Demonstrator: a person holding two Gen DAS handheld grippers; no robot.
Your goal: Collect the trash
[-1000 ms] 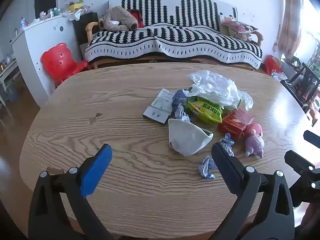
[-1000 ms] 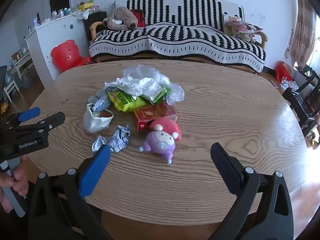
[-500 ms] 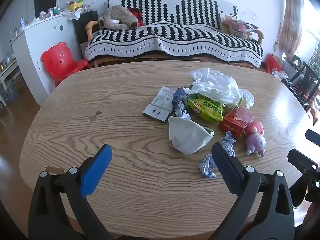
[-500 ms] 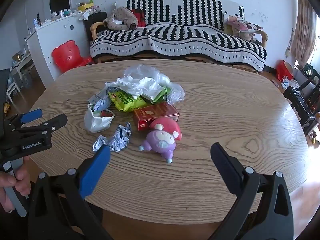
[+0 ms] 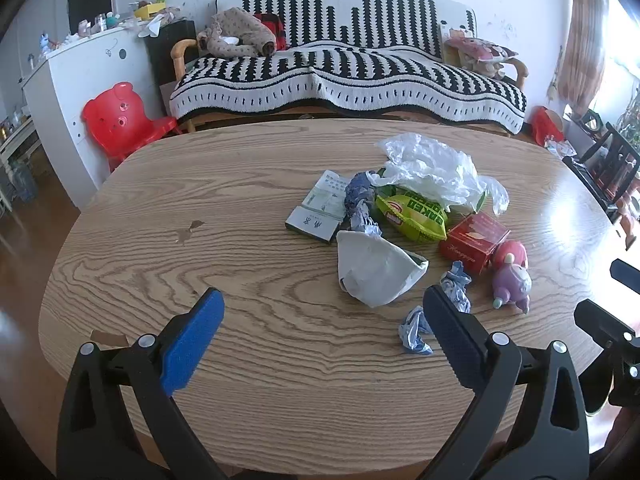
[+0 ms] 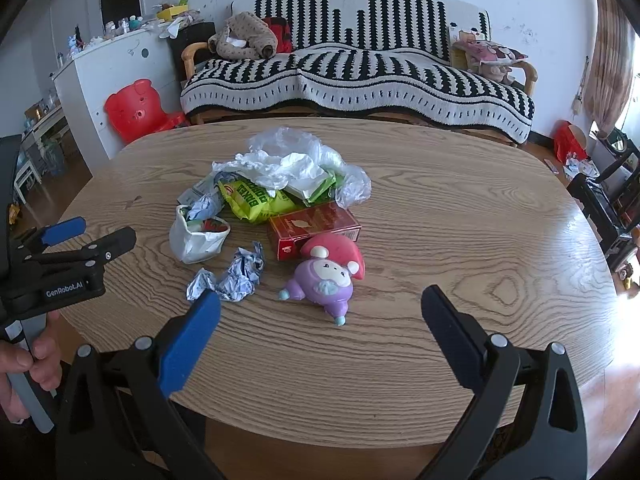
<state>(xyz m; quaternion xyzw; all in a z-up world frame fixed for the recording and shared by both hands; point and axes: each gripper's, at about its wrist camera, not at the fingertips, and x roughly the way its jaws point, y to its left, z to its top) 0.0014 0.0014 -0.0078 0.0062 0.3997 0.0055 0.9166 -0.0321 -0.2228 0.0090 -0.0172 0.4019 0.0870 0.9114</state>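
A heap of trash lies on the oval wooden table [image 5: 240, 208]: a clear plastic bag [image 5: 432, 168], a green snack bag [image 5: 412, 214], a red box [image 5: 474, 238], a white paper bag [image 5: 372, 270], crumpled foil [image 5: 416, 328] and small card packets [image 5: 324, 210]. In the right wrist view the same heap shows the white bag [image 6: 196, 236], foil [image 6: 232, 276] and red box [image 6: 314, 226]. My left gripper [image 5: 320, 316] is open above the near table edge, short of the white bag. My right gripper [image 6: 320, 312] is open just before a purple toy [image 6: 324, 280].
A purple and pink toy figure [image 5: 512, 276] lies right of the red box. Behind the table stand a striped sofa [image 5: 344, 76], a red child's chair [image 5: 120, 120] and a white cabinet [image 5: 80, 72]. A hand [image 6: 24, 364] holds the left gripper's handle.
Both views have crept slightly forward toward the trash heap. Both grippers stay open and nothing on the table has moved.
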